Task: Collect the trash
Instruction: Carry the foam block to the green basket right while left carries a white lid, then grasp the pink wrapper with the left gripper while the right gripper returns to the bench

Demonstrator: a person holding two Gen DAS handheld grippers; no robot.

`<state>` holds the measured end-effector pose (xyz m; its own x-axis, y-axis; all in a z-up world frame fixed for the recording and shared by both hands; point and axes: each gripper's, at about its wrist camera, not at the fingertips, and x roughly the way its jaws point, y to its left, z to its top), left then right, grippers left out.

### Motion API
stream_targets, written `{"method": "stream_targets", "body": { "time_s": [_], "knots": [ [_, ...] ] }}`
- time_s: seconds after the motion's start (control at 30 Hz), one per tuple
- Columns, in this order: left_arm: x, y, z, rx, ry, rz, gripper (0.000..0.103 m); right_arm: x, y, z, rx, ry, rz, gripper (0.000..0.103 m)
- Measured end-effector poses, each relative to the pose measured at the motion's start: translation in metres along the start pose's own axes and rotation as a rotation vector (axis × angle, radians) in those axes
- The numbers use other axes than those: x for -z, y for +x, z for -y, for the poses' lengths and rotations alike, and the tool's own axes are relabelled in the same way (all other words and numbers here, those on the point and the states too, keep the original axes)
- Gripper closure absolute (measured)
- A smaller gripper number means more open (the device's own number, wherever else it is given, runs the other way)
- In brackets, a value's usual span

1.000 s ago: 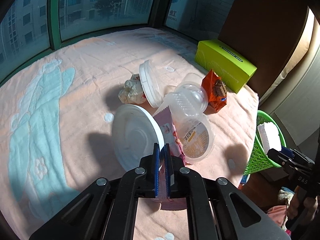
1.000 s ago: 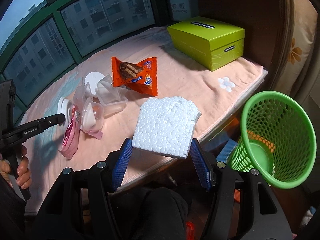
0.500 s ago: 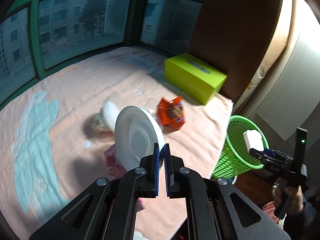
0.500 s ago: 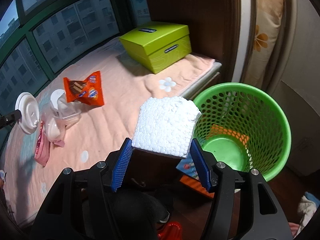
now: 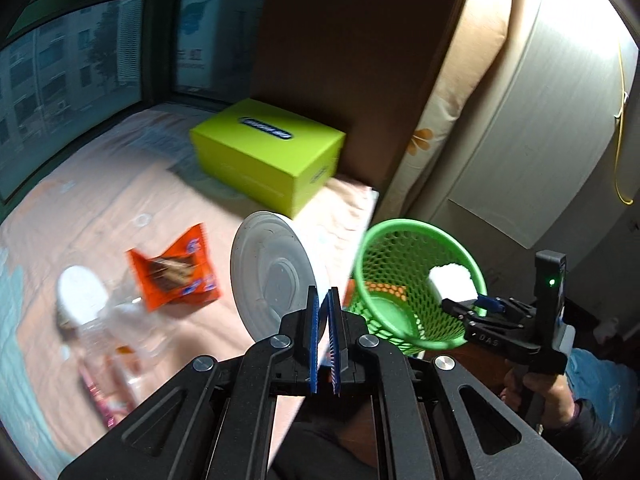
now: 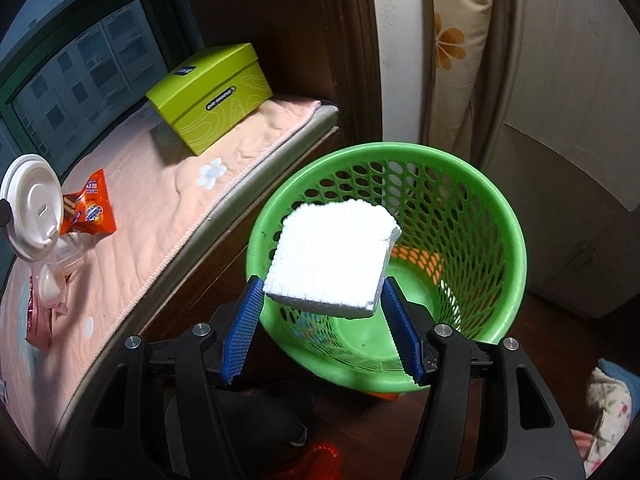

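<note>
Above the green basket (image 6: 508, 236), the right gripper (image 6: 326, 330) is clamping a white foam block (image 6: 334, 258); beside the basket, the left gripper (image 5: 324, 320) is pinching a white lid (image 5: 272, 276).

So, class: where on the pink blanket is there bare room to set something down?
Free: the blanket between the green box and the orange wrapper, and the edge strip towards the basket. Crowded: the clear containers and pink wrapper beyond the orange wrapper.

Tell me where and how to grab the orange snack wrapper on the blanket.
Grip the orange snack wrapper by its crimped upper edge, coming down from above. It lies flat on the pink blanket, so only a thin edge offers a pinch. Its lower left sits against the clear plastic containers.
</note>
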<state>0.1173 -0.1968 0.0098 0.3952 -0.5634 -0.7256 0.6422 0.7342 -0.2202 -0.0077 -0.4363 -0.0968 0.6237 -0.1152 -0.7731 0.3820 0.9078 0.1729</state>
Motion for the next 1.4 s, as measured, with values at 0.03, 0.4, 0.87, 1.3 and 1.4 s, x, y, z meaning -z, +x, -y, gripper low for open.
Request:
{"method": "stream_targets", "body": {
  "time_s": [0.03, 0.4, 0.87, 1.3, 1.4],
  "knots": [
    [-0.003, 0.006, 0.007, 0.015, 0.006, -0.006, 0.098, 0.000, 0.001, 0.005, 0.000, 0.006, -0.001, 0.035],
    [-0.025, 0.087, 0.083, 0.117, 0.110, -0.108, 0.098, 0.009, -0.022, 0.050, 0.040, 0.040, 0.038, 0.030],
    [-0.013, 0.160, 0.147, 0.195, 0.164, -0.222, 0.078, 0.031, -0.044, 0.083, 0.066, 0.103, 0.075, 0.027],
    [-0.004, 0.111, 0.116, 0.126, 0.107, -0.150, 0.057, 0.033, -0.051, 0.063, 0.030, 0.078, 0.080, 0.027],
    [0.002, 0.086, 0.093, 0.079, 0.066, -0.119, 0.057, 0.030, -0.051, 0.048, 0.010, 0.054, 0.085, 0.025]
  ]
}}
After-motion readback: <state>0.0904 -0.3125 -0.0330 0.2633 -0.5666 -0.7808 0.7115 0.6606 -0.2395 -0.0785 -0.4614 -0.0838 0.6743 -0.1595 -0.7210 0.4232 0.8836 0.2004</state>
